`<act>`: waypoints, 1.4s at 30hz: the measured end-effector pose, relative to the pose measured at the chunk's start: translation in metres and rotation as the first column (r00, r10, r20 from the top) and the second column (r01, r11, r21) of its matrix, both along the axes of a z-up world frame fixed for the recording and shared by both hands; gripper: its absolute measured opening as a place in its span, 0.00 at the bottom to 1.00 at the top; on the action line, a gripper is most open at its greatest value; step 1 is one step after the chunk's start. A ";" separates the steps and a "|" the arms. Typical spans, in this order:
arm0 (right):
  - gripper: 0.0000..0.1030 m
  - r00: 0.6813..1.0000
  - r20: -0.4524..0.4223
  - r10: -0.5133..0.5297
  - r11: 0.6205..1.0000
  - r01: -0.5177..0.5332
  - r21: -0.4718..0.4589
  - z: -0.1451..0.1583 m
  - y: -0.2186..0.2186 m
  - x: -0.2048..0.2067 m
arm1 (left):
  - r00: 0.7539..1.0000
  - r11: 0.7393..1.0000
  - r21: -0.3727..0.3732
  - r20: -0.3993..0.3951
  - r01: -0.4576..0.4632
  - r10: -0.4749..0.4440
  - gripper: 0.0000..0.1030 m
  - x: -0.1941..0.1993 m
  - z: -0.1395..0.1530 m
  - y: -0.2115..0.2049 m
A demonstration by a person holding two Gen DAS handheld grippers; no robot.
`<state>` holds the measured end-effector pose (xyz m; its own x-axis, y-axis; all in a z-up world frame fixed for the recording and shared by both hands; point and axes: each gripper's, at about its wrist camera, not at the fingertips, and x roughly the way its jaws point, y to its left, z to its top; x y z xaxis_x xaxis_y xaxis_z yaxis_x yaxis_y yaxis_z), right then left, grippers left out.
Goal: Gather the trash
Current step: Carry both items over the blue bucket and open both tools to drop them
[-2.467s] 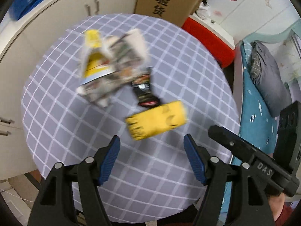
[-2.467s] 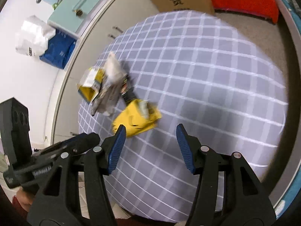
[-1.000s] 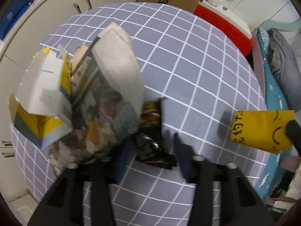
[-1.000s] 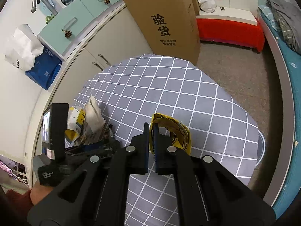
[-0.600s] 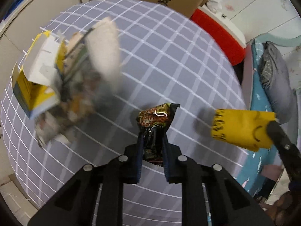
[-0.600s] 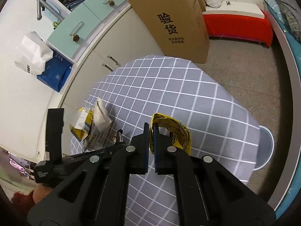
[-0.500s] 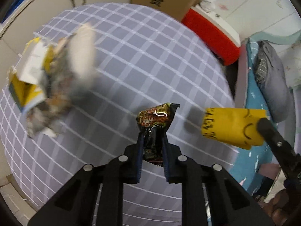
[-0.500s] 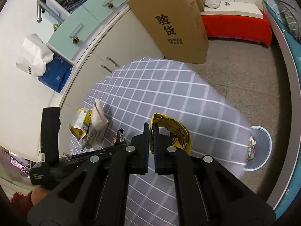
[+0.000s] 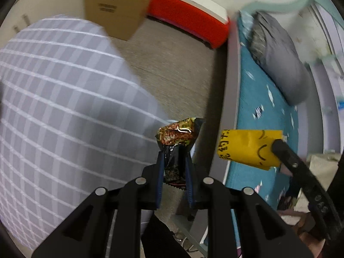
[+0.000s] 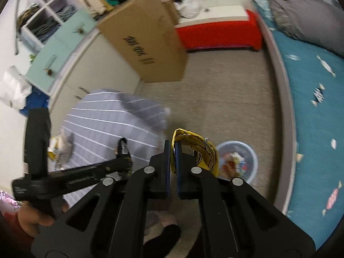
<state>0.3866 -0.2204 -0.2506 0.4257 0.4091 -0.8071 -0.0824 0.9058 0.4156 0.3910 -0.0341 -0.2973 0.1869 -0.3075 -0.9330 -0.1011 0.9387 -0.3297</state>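
Observation:
My left gripper (image 9: 174, 161) is shut on a dark snack wrapper (image 9: 178, 135) and holds it in the air past the table's right edge. My right gripper (image 10: 173, 148) is shut on a yellow paper bag (image 10: 197, 150), held above the floor. That yellow bag also shows in the left wrist view (image 9: 247, 148). A clear plastic bin (image 10: 238, 159) with several pieces of trash stands on the floor just right of the yellow bag. The left gripper with its wrapper (image 10: 123, 150) shows in the right wrist view, over the table's edge.
The round table with a grey checked cloth (image 9: 53, 107) lies to the left; a pile of paper trash (image 10: 61, 148) remains on it. A large cardboard box (image 10: 146, 40), a red bench (image 10: 219, 32) and a bed with a teal cover (image 10: 311, 99) surround the floor.
Both grippers have swung right, away from the table, carrying the wrapper and the yellow bag. The floor and the bin have come into view; the paper pile has left the left wrist view.

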 end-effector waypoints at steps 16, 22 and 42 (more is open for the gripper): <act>0.36 0.983 -0.151 -0.104 0.994 0.108 0.020 -0.055 -0.082 0.016 | 0.987 0.989 0.014 -0.063 0.147 -0.145 0.17 0.025 -0.022 -0.101; 0.49 0.980 -0.148 -0.135 0.990 0.140 0.021 -0.056 -0.096 0.015 | 0.982 0.984 0.022 -0.074 0.177 -0.175 0.17 0.030 -0.025 -0.112; 0.51 0.956 -0.153 -0.249 0.966 0.257 0.033 -0.053 -0.141 -0.005 | 0.953 0.958 0.016 -0.099 0.288 -0.285 0.17 0.038 -0.031 -0.165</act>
<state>0.3821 -0.3614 -0.3034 0.3996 0.3461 -0.8488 0.2115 0.8662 0.4528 0.4293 -0.1994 -0.3283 0.0058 -0.3067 -0.9518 0.1440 0.9421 -0.3028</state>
